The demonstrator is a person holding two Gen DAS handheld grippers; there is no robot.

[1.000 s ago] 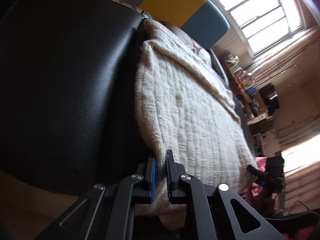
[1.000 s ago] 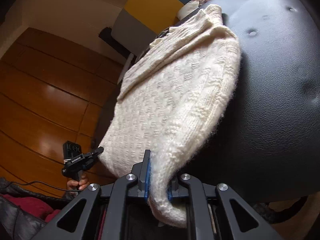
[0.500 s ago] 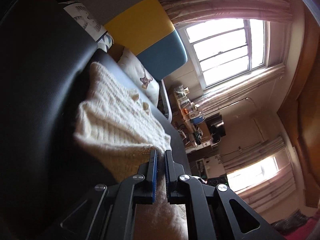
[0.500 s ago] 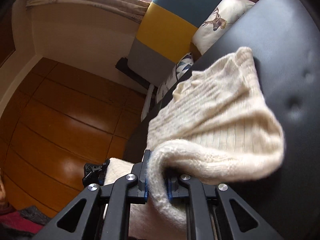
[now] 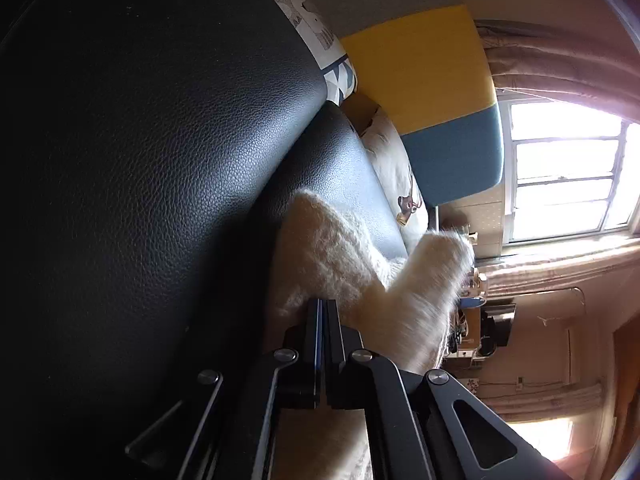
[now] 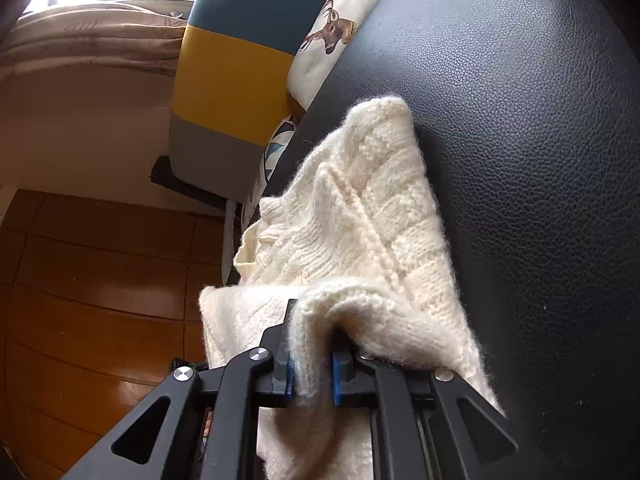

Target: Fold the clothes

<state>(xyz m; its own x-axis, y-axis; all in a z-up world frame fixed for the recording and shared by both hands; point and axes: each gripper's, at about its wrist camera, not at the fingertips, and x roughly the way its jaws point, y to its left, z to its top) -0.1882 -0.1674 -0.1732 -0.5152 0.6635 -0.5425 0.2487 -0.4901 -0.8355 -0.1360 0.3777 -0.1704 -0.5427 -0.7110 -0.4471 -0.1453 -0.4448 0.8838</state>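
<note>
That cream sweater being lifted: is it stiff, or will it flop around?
Probably floppy: the sweater drapes in soft folds over the right gripper pinching it. Likely light for its bulk, since the knit looks fluffy and loose. It may snag rather than slip; its fuzzy fibres show along the edges.

Count: 1 cream knit sweater (image 6: 360,240), on 1 black leather seat (image 6: 540,160). 2 tools: left tool (image 5: 323,308) and right tool (image 6: 312,320), 1 per view. 2 cushions: 1 w/ deer print (image 6: 332,32), 1 w/ blue triangle pattern (image 5: 340,76). 1 tri-colour chair back (image 6: 224,80): grey/yellow/blue. 1 window (image 5: 568,172).
</note>
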